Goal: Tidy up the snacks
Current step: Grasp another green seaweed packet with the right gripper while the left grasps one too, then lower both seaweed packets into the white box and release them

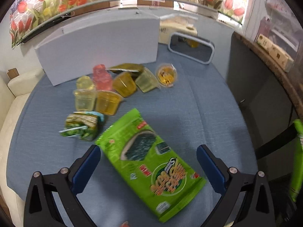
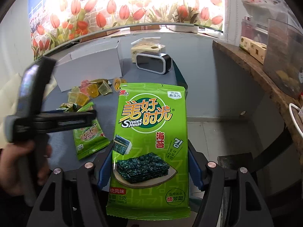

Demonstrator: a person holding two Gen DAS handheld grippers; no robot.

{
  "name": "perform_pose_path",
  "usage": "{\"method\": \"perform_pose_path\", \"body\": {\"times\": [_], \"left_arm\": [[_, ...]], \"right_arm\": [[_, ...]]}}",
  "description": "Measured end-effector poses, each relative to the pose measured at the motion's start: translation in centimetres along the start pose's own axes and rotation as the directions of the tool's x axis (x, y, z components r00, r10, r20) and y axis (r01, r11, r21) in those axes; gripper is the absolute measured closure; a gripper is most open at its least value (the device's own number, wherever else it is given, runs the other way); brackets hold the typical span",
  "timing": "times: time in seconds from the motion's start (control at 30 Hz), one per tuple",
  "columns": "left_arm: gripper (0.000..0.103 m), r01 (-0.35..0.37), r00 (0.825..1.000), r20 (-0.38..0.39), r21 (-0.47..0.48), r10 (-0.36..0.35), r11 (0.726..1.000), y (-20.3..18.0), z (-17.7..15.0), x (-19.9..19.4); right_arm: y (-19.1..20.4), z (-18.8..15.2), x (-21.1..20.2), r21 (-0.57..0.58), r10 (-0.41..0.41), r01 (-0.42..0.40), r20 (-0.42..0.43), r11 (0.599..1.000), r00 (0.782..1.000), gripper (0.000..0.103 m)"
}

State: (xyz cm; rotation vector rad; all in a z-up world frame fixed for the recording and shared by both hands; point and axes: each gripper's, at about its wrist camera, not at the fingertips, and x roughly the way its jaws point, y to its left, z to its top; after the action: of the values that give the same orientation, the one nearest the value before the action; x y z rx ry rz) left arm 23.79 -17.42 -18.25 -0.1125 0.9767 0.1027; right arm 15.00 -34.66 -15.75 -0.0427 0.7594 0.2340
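Note:
My left gripper [image 1: 148,158] is open, its blue-padded fingers on either side of a green seaweed packet [image 1: 151,160] lying flat on the blue tablecloth [image 1: 198,102]. My right gripper [image 2: 149,162] is shut on a second green seaweed packet [image 2: 151,132] and holds it upright above the table's right edge. This packet shows at the right rim of the left wrist view [image 1: 298,157]. The flat packet [image 2: 89,138] and the left gripper [image 2: 56,119] show in the right wrist view. Several jelly cups [image 1: 106,89] and small green sachets [image 1: 83,126] lie beyond.
A white box [image 1: 100,51] stands at the back of the table, with a black clock [image 1: 191,47] and a tissue pack [image 1: 176,28] to its right. A wooden shelf [image 2: 251,70] with boxes runs along the right. A cream sofa [image 1: 11,104] lies at the left.

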Motion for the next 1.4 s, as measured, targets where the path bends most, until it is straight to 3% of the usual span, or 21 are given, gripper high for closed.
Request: {"method": "perform_pose_path", "body": {"times": [0.33,0.43,0.5,0.77,0.97,1.23,1.4], "left_arm": [[0.001,-0.078,0.996,-0.054,-0.011,0.077,0.997,-1.1,-1.5,2.6],[0.006,-0.062,0.996,-0.062,-0.034,0.06,0.997,-1.0,-1.7,2.9],[0.02,-0.044,0.998,-0.041,-0.01,0.044,0.999,-1.4,-1.8,2.5],[0.025,0.03,0.998,-0.061,0.0,-0.03,1.0,-0.5,-1.7,2.1],[0.025,0.054,0.998,0.009,0.061,-0.055,0.997,-0.1,-1.3,-0.7],[0.025,0.093,0.99,0.097,0.092,-0.102,0.991,4.4,1.4,-6.1],[0.025,0.123,0.982,0.142,0.043,-0.128,0.991,10.2,4.7,-8.4]], "right_arm": [[-0.6,-0.3,-0.5,0.005,0.033,-0.033,0.015,0.999,0.999,0.031],[-0.7,-0.4,-0.6,0.002,0.038,-0.038,0.017,0.999,0.999,0.031],[-0.7,-0.4,-0.6,-0.002,0.045,-0.045,0.018,0.999,0.999,0.031],[-0.6,-0.1,-0.6,-0.017,0.057,-0.057,0.018,0.998,0.998,0.031],[0.8,0.5,-0.3,-0.05,0.067,-0.066,0.015,0.997,0.998,0.031],[4.1,4.6,2.2,-0.101,0.112,-0.108,0.036,0.989,0.993,0.031],[6.6,8.6,4.5,-0.14,0.159,-0.149,0.057,0.979,0.986,0.031]]}}
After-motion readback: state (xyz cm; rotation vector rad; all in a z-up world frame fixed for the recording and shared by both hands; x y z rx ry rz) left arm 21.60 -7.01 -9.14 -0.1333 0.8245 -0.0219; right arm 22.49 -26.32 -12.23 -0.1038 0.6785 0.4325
